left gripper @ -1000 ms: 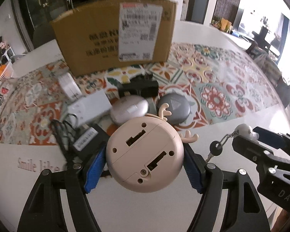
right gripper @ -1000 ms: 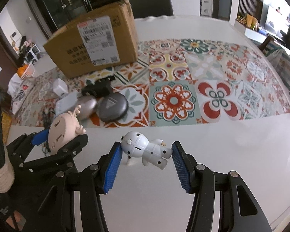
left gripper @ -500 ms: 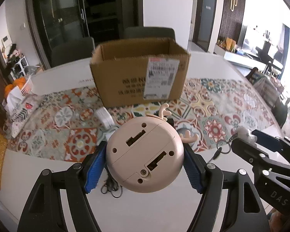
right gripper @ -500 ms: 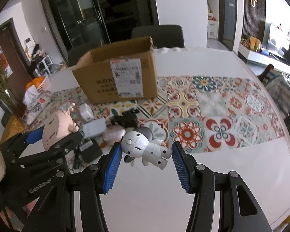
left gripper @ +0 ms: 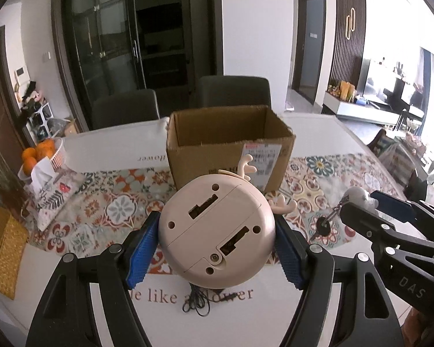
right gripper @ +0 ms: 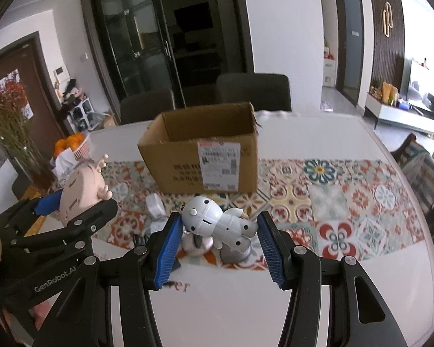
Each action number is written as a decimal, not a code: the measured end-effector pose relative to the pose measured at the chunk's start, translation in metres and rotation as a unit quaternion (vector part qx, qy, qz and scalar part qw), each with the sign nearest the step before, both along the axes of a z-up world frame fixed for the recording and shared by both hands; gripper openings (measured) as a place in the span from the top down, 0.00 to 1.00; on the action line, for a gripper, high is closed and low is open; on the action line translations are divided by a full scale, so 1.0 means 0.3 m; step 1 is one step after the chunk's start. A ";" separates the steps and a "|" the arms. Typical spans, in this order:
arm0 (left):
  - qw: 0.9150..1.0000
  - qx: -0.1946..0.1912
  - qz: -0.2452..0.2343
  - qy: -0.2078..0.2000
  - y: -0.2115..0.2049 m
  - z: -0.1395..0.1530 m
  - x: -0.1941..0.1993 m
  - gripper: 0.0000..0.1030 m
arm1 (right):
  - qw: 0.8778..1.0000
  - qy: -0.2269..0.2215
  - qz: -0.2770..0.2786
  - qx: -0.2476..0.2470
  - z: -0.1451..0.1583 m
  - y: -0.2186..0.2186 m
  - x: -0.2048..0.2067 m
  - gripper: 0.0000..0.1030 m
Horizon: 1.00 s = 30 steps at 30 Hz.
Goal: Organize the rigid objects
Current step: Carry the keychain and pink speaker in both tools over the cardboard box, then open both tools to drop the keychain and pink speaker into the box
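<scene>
While your left gripper (left gripper: 217, 245) pinches the round pink deer toy (left gripper: 217, 228) between its blue pads, underside toward the camera, your right gripper (right gripper: 218, 244) clamps the white robot figure (right gripper: 217, 222), lying sideways, head against the left pad. Both toys hang above the worktop's (right gripper: 347, 286) near edge. Beyond them, an open cardboard box (right gripper: 202, 150) stands on the patterned runner (right gripper: 332, 202), with small gadgets (right gripper: 154, 205) in front of it and oranges (left gripper: 34, 151) toward the left edge.
</scene>
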<state>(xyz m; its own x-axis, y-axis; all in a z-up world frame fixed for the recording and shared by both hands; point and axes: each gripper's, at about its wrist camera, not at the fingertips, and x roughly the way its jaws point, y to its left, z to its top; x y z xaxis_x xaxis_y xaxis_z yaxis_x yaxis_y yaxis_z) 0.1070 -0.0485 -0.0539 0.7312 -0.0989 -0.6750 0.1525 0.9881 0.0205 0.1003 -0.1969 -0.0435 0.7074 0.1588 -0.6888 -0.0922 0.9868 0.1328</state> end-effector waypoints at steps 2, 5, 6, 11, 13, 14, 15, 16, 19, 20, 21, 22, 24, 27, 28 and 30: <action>1.000 -0.001 0.001 -0.006 0.012 0.020 0.007 0.28 | 1.000 -0.008 0.001 -0.003 0.019 0.010 0.014 0.48; 1.000 -0.002 0.002 -0.014 0.026 0.051 0.024 0.28 | 1.000 -0.017 0.003 -0.002 0.047 0.023 0.034 0.48; 1.000 -0.002 0.001 -0.019 0.028 0.062 0.030 0.28 | 1.000 -0.020 0.004 0.000 0.055 0.025 0.041 0.48; 1.000 -0.005 0.000 -0.029 0.048 0.106 0.077 0.28 | 0.999 -0.038 0.006 -0.002 0.098 0.046 0.093 0.48; 0.999 -0.005 -0.001 -0.033 0.053 0.121 0.096 0.28 | 0.999 -0.042 0.007 0.001 0.111 0.049 0.114 0.48; 0.999 -0.005 0.001 -0.036 0.057 0.129 0.109 0.28 | 0.999 -0.044 0.008 0.003 0.117 0.052 0.127 0.48; 0.999 -0.004 0.002 -0.038 0.059 0.136 0.119 0.28 | 0.999 -0.045 0.008 0.002 0.123 0.055 0.136 0.48; 0.999 -0.004 0.002 -0.042 0.061 0.144 0.133 0.28 | 0.999 -0.047 0.008 0.002 0.129 0.058 0.151 0.48; 0.999 -0.003 0.003 -0.045 0.067 0.163 0.167 0.28 | 0.999 -0.054 0.008 -0.001 0.145 0.067 0.191 0.48; 0.999 -0.003 0.002 -0.046 0.069 0.168 0.183 0.28 | 0.998 -0.055 0.008 0.000 0.150 0.069 0.204 0.48; 0.999 -0.004 0.003 -0.046 0.070 0.173 0.202 0.28 | 0.998 -0.056 0.010 0.000 0.154 0.072 0.219 0.48; 0.999 -0.006 0.002 -0.045 0.070 0.177 0.224 0.28 | 0.998 -0.055 0.011 0.001 0.158 0.076 0.238 0.48; 0.999 -0.010 0.000 -0.040 0.073 0.181 0.260 0.28 | 0.999 -0.052 0.011 0.003 0.162 0.077 0.273 0.48; 0.999 -0.011 -0.007 -0.038 0.070 0.187 0.316 0.28 | 0.999 -0.050 0.009 0.003 0.168 0.070 0.330 0.48; 0.999 -0.013 -0.009 -0.034 0.071 0.188 0.337 0.28 | 0.999 -0.047 0.008 0.002 0.169 0.068 0.352 0.48; 0.999 -0.020 -0.016 -0.024 0.072 0.187 0.385 0.28 | 0.999 -0.040 0.008 0.003 0.170 0.064 0.399 0.48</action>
